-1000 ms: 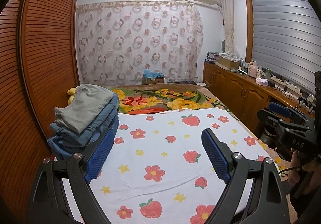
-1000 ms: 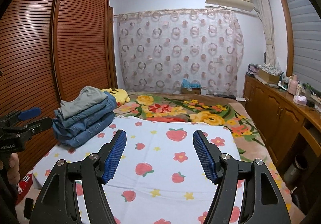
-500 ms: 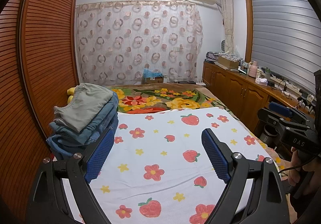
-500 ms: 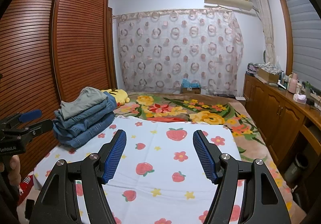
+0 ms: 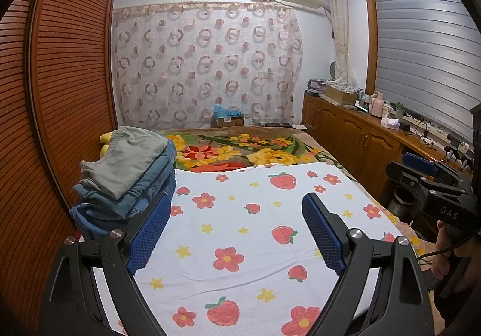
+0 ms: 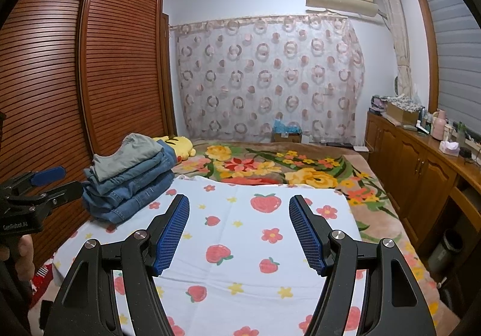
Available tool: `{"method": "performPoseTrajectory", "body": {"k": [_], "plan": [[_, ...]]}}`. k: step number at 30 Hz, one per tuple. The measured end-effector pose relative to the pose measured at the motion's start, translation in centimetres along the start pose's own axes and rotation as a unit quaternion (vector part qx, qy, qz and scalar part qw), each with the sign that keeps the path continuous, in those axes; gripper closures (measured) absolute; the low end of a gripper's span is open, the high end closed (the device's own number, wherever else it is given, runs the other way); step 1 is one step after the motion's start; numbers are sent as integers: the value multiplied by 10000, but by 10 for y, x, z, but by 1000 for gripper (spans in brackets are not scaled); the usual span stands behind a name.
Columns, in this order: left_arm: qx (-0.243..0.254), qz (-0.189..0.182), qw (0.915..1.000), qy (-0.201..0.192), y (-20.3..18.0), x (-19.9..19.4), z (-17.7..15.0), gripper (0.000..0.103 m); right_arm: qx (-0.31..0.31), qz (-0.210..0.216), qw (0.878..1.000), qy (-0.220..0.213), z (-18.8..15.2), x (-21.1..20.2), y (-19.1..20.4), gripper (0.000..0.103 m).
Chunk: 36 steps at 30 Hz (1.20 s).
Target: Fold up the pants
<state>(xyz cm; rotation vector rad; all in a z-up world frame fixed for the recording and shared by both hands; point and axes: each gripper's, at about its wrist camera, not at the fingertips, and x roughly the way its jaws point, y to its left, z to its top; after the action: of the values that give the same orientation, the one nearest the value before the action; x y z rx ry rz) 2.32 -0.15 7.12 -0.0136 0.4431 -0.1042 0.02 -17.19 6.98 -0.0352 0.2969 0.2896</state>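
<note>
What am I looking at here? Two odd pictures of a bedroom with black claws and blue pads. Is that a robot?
No robot: a person holds a two-finger tool in each hand, each carrying a wide-angle camera looking along its fingers. One picture comes from the left gripper, the other from the right gripper. Both are open and hold nothing. On the bed, a strawberry-print sheet covers part of a floral blanket. A stack of folded pants, mostly jeans, sits at the sheet's left edge, by the wooden wardrobe.

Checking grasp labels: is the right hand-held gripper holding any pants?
No, the right hand-held gripper is open and empty above the strawberry sheet.
</note>
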Motion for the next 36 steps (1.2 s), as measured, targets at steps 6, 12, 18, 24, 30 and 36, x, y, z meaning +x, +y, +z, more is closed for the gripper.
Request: {"method": "performPoseTrajectory", "body": {"k": [6,12,18,24,30,36], "plan": [[6,-2,10000,5,1,0,0,14,-8,10,10000,-4,-1,-1,1,32],[0,-8,10000,1,1,0,0,14,-15,12,10000,-1,-1,0,1,32],[7,-16,10000,1,-1,0,-2,14,7,29,10000,12,0,0,1,32],[10,-23,10000,1,-1,0,-2,14,11,21,10000,4,0,-2,2,32],[19,-25,10000,-9,-3,0,-2,14,10,9,10000,-15,0,-2,1,32],[15,-27,10000,-7,-2,0,-2,14,13,12,10000,-16,0,-2,1,32]]}}
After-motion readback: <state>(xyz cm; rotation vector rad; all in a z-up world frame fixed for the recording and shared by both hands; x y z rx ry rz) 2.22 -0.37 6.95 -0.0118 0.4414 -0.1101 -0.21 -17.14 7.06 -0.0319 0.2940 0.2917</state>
